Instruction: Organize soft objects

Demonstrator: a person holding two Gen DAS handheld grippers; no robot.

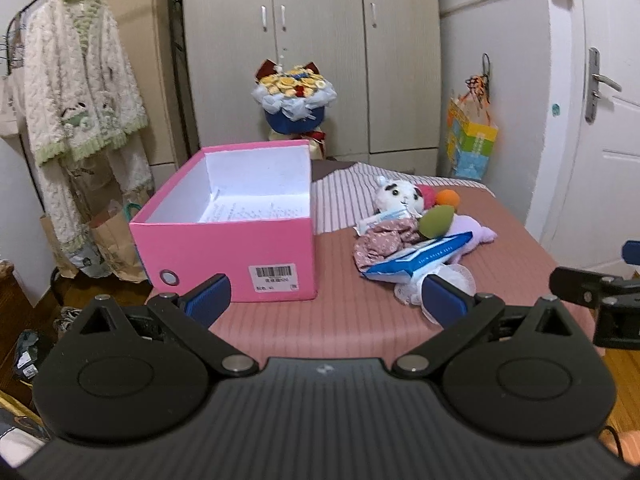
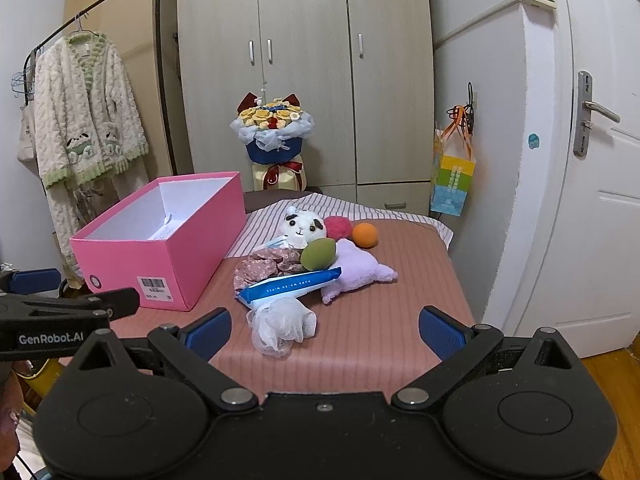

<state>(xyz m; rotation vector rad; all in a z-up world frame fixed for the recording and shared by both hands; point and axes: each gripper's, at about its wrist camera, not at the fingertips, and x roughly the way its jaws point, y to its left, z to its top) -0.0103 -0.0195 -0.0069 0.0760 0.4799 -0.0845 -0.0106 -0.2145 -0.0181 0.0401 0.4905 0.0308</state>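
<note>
An open pink box [image 1: 224,248] [image 2: 168,256] stands on the pink bed [image 1: 500,240] [image 2: 420,288], with only paper inside. Right of it lies a pile: a white plush toy [image 1: 400,196] [image 2: 302,224], a floral cloth [image 1: 380,240] [image 2: 260,264], a green sponge [image 1: 436,222] [image 2: 318,254], a purple plush [image 2: 356,268], a blue wipes pack [image 1: 420,258] [image 2: 288,286], a white mesh puff [image 2: 282,326], a pink ball [image 2: 338,227] and an orange ball [image 1: 447,198] [image 2: 365,235]. My left gripper [image 1: 326,300] is open before the box. My right gripper [image 2: 325,330] is open, just short of the puff.
A striped sheet [image 2: 360,210] covers the bed's far end. A wardrobe [image 2: 304,60] and a flower bouquet [image 2: 272,128] stand behind. A clothes rack with a fluffy cardigan [image 2: 84,112] is at left, a door [image 2: 600,160] and a hanging paper bag [image 2: 452,180] at right.
</note>
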